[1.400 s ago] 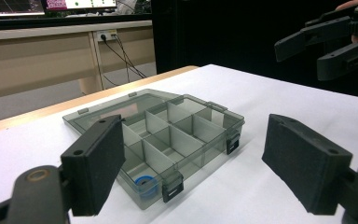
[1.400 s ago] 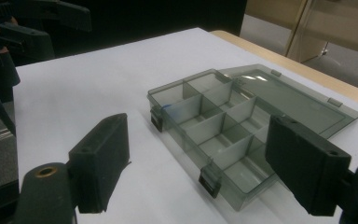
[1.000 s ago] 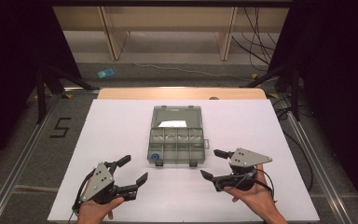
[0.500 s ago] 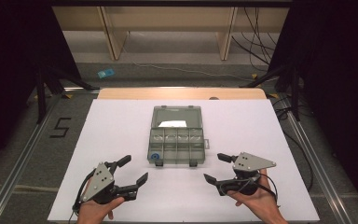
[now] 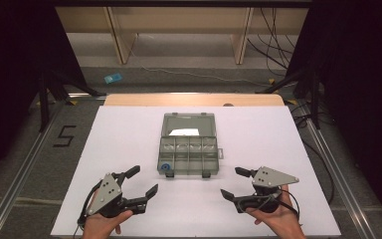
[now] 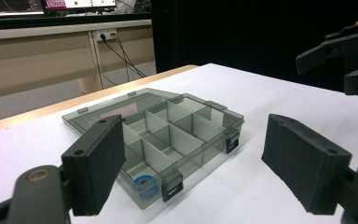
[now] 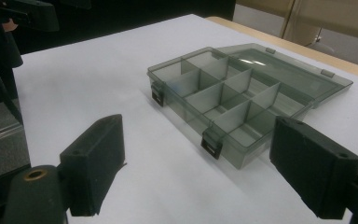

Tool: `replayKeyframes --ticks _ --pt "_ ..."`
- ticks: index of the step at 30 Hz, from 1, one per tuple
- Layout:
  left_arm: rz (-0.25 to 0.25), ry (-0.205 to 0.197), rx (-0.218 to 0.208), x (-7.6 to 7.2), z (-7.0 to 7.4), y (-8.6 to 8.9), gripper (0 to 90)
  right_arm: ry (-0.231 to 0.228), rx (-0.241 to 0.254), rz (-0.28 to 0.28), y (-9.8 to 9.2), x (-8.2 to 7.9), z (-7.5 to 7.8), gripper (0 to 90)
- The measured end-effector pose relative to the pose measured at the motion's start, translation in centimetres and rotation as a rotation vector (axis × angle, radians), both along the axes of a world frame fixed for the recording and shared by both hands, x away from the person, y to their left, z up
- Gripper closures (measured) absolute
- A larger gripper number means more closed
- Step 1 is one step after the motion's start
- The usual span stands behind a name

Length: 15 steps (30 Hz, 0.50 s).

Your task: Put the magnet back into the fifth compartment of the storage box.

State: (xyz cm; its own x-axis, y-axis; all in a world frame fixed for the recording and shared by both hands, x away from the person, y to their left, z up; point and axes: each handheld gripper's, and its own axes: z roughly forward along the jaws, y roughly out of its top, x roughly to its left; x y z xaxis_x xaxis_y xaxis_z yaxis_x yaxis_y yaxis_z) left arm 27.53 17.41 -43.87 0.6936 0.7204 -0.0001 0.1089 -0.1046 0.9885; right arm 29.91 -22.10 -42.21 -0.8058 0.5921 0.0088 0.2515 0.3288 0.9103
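One open organizer box [image 5: 188, 149], two grippers

One compartment box [image 5: 188, 149] — one blue ring [image 5: 165, 168] inside — and two grippers, left [image 5: 137, 181] and right [image 5: 238, 182].

The box [image 5: 188, 157] on the table is smoky grey see-through plastic, with grey dividers and two black latches [image 6: 171, 189] on its front wall. A small ring [image 6: 143, 182] in one front corner compartment is bright blue. Through the open lid [image 5: 187, 125] a white patch shows. The table [image 5: 129, 129] is plain white, with a pale wood edge [image 5: 194, 99] along its far side. Both the left gripper [image 5: 140, 183] and the right gripper [image 5: 237, 182] are black, each with a light grey three-cornered plate on top and a black cable. The floor beyond is grey, with a black number 5 [image 5: 64, 135] marked on it and a small light blue thing [image 5: 112, 78] lying farther off.
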Motion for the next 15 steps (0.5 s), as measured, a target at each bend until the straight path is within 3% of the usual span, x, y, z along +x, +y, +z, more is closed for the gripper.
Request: replayKeyframes --ticks 5,15 --pt "0.0 -0.001 0.0 0.0 0.0 -0.01 20.3 0.027 0.008 0.005 -0.23 -0.48 -0.24 18.8" --pt "-0.002 -0.002 0.003 0.03 0.0 -0.04 20.4 0.017 -0.008 0.003 -0.47 -0.74 -0.3 18.9"
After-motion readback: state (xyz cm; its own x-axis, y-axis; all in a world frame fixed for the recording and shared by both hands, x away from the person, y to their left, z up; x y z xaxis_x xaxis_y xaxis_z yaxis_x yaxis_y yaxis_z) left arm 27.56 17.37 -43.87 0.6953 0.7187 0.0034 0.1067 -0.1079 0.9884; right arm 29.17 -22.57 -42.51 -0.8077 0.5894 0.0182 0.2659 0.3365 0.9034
